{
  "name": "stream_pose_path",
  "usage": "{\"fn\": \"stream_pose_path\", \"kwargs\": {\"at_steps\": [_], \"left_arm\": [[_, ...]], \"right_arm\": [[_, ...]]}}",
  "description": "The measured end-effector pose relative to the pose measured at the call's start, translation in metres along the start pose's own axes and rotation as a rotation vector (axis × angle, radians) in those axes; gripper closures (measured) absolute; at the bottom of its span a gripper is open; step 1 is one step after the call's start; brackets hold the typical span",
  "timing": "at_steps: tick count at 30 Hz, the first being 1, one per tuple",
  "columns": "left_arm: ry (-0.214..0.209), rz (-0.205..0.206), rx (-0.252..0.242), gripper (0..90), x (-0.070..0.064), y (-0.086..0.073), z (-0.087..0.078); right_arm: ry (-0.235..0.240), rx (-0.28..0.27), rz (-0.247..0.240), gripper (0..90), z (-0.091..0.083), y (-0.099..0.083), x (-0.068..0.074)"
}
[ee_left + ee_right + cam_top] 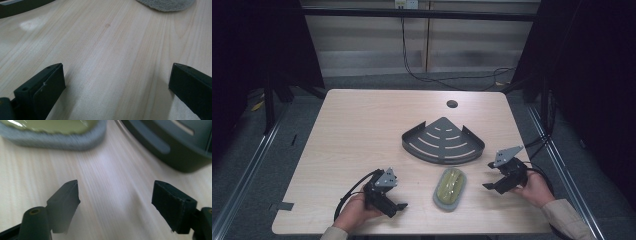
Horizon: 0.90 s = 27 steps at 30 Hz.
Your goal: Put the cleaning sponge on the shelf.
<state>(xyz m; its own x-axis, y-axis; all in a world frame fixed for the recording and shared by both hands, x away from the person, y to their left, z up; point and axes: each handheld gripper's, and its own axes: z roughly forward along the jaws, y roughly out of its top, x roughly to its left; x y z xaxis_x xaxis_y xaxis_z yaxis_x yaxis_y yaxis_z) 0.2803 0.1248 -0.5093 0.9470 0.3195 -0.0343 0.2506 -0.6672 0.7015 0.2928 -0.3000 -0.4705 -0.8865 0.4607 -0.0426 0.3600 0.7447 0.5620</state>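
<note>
Pale wood of the table [362, 130] lay mostly bare, with the sponge [450, 188], an oval grey pad with a yellow-green top, at the lower middle of the high view and the dark fan-shaped rack [443, 141] just above it at the centre, the two apart. Left gripper [401, 206] and right gripper [486, 186] flanked the sponge at lower left and lower right, each with jaws spread wide and holding nothing. By my judgement nothing was done yet: the sponge sat untouched outside the rack, so grasping and placing remained.
</note>
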Motion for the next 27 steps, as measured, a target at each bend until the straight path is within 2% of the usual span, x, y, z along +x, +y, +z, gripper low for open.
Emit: {"fn": "stream_pose_path", "kwargs": {"at_steps": [2, 3, 7, 11, 15, 27], "left_arm": [[0.000, -0.001, -0.003, 0.1, 0.000, 0.000, 0.000], [0.000, -0.001, -0.006, 0.1, 0.000, 0.000, 0.000], [0.000, -0.001, -0.005, 0.1, 0.000, 0.000, 0.000], [0.000, 0.000, -0.001, 0.1, 0.000, 0.000, 0.000], [0.000, 0.000, 0.000, 0.0, 0.000, 0.000, 0.000], [0.000, 0.001, 0.001, 0.0, 0.000, 0.000, 0.000]], "right_arm": [[0.003, 0.005, -0.016, 22.2, -0.002, 0.006, 0.001], [0.013, 0.019, -0.056, 22.6, -0.006, 0.018, 0.003], [0.026, 0.081, -0.156, 22.7, -0.007, 0.044, 0.007], [0.058, 0.132, -0.225, 23.3, -0.005, 0.065, 0.013], [0.081, 0.172, -0.264, 23.5, -0.001, 0.080, 0.023], [0.122, 0.214, -0.393, 22.3, 0.013, 0.113, 0.042]]}}
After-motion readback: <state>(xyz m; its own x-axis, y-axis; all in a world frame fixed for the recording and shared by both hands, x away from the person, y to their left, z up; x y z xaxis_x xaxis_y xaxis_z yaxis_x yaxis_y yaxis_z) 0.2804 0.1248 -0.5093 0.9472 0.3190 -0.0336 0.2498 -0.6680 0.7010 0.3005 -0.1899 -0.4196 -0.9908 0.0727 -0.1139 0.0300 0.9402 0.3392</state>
